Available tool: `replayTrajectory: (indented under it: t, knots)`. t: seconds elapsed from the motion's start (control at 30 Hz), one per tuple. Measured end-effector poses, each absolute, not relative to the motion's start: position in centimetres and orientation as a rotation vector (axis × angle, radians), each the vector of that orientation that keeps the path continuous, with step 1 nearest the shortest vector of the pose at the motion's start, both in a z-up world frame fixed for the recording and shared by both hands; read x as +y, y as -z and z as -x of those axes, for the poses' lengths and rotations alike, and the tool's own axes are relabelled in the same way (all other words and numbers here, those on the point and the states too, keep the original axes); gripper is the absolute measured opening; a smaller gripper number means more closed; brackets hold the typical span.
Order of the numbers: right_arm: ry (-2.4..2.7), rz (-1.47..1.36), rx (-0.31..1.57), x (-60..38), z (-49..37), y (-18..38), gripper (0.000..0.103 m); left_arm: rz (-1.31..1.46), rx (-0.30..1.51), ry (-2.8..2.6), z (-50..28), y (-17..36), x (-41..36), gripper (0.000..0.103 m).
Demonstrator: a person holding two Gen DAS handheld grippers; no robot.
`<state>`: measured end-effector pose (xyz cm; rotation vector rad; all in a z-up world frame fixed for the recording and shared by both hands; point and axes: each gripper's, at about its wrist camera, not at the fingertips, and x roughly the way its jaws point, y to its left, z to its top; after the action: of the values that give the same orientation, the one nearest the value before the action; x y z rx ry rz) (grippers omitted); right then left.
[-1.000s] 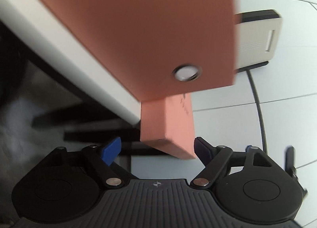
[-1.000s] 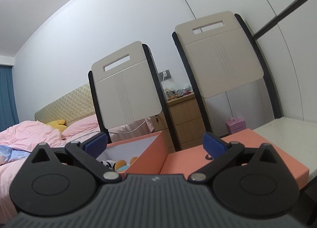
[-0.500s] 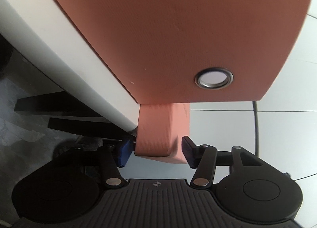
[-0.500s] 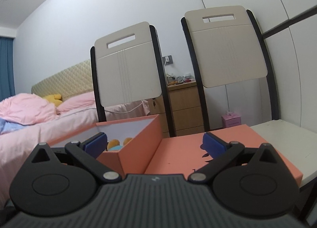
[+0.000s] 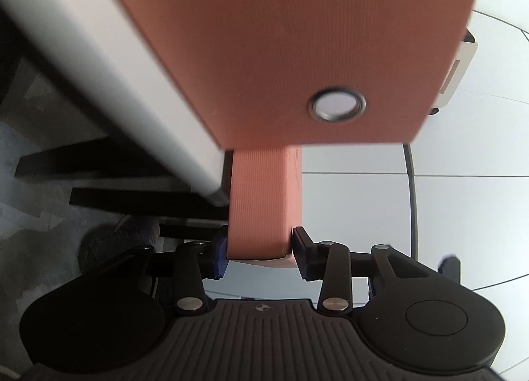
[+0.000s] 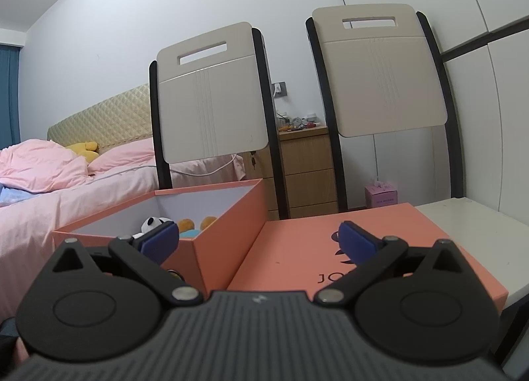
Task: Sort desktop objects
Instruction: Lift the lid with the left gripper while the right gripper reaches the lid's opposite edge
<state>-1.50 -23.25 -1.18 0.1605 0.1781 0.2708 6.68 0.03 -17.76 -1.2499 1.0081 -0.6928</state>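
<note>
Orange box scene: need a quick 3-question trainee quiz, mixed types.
1. True or false: the left gripper is shut on the orange cardboard lid.
2. What lies inside the open orange cardboard box? A) plush toys B) books C) nothing
3. Fill in: the right gripper fingers are ____.

Key: 1 true; 2 A, plush toys; 3 open, holding nothing.
</note>
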Motion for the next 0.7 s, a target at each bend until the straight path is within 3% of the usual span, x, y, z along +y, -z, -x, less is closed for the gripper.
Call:
replayTrajectory:
  t: [0.13, 0.37, 0.7]
  knots:
    - [-0.26, -0.156, 0.181, -23.2, 1.5, 1.2, 0.103, 1.241, 1.009, 0.71, -4.0, 17.9, 0.2, 0.044]
    - [-0.244, -0.139, 0.176, -22.9, 1.6, 1.3, 0.103, 1.209, 1.023, 0.731, -6.5, 16.6, 2.2, 0.047]
    - [-0.242, -0.132, 0.168, -23.0, 1.8, 1.3, 0.103, 1.231, 1.026, 0.746, -8.9, 19.0, 0.9, 0.049]
